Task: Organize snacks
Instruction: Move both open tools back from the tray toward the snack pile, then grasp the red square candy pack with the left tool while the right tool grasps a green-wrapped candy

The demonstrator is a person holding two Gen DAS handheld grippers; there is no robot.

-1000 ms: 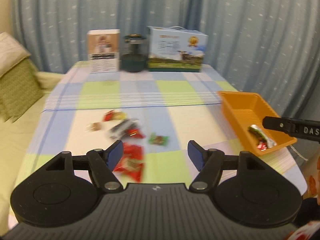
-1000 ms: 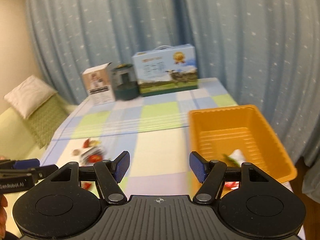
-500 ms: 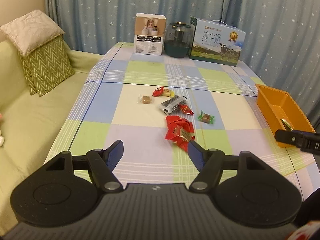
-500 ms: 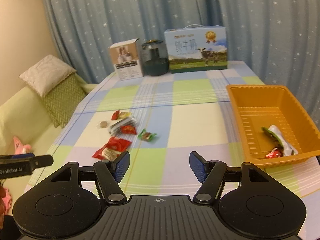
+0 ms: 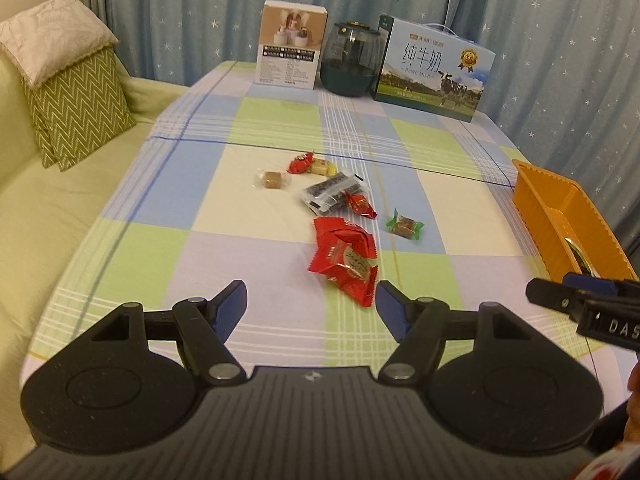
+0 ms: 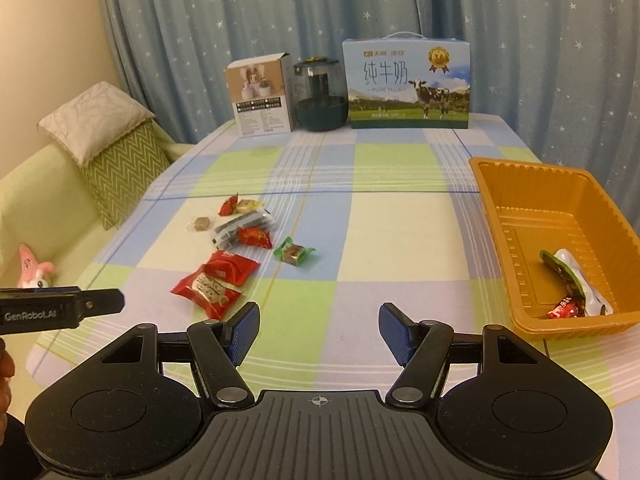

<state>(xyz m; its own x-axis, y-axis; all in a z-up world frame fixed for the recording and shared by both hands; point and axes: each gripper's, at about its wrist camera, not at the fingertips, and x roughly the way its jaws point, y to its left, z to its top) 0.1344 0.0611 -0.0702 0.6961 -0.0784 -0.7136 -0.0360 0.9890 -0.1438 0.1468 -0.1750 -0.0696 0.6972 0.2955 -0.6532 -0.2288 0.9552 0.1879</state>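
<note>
Both pairs of fingers spread, holding nothing; lower left gripper (image 5: 310,304) squarely over red packet (image 5: 346,258) just ahead, pinch mid-wrapper, then carry to tray (image 6: 560,220)

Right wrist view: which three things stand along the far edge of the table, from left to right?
White-and-tan cardboard box → dark green round glass jar → blue milk carton with a cow picture.

Milk carton (image 6: 406,82), jar (image 6: 319,96), cushion (image 5: 78,108).
</note>
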